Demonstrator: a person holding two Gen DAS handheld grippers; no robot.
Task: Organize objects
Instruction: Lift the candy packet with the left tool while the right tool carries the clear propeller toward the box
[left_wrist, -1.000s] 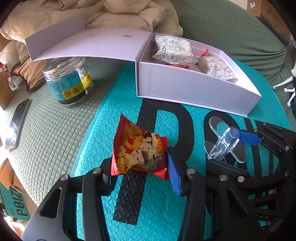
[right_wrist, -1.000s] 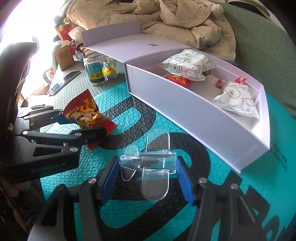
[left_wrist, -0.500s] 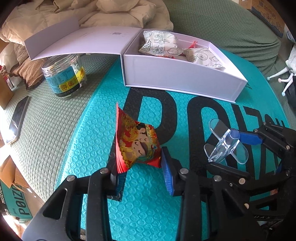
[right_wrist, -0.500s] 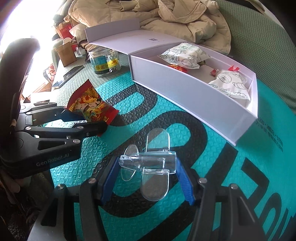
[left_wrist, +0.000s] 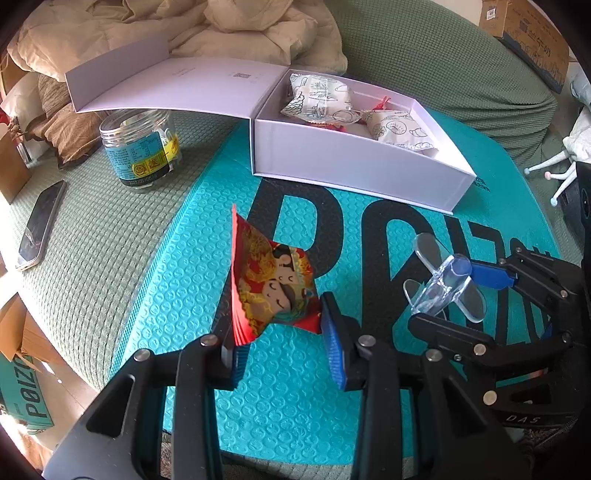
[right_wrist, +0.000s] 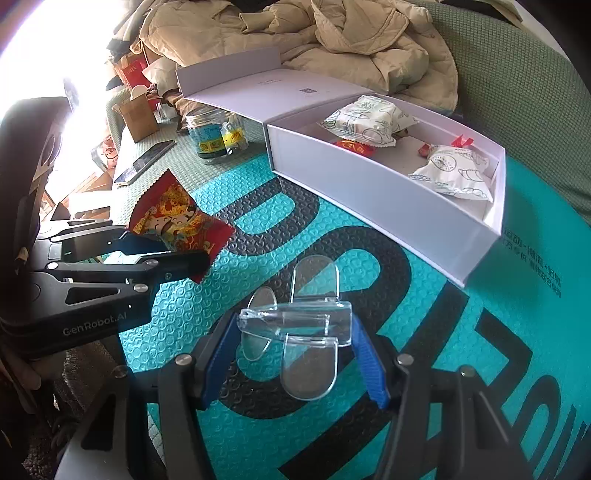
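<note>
My left tongs (left_wrist: 284, 350) pinch one red snack packet (left_wrist: 271, 286); my right tongs (right_wrist: 295, 354) pinch one clear plastic clip (right_wrist: 295, 325). Both hang above the teal mat (left_wrist: 177, 295). Two white packets (left_wrist: 321, 98) lie in the one open box (left_wrist: 351, 170).

Phone (left_wrist: 38, 229) on green cover (left_wrist: 92, 229)
</note>
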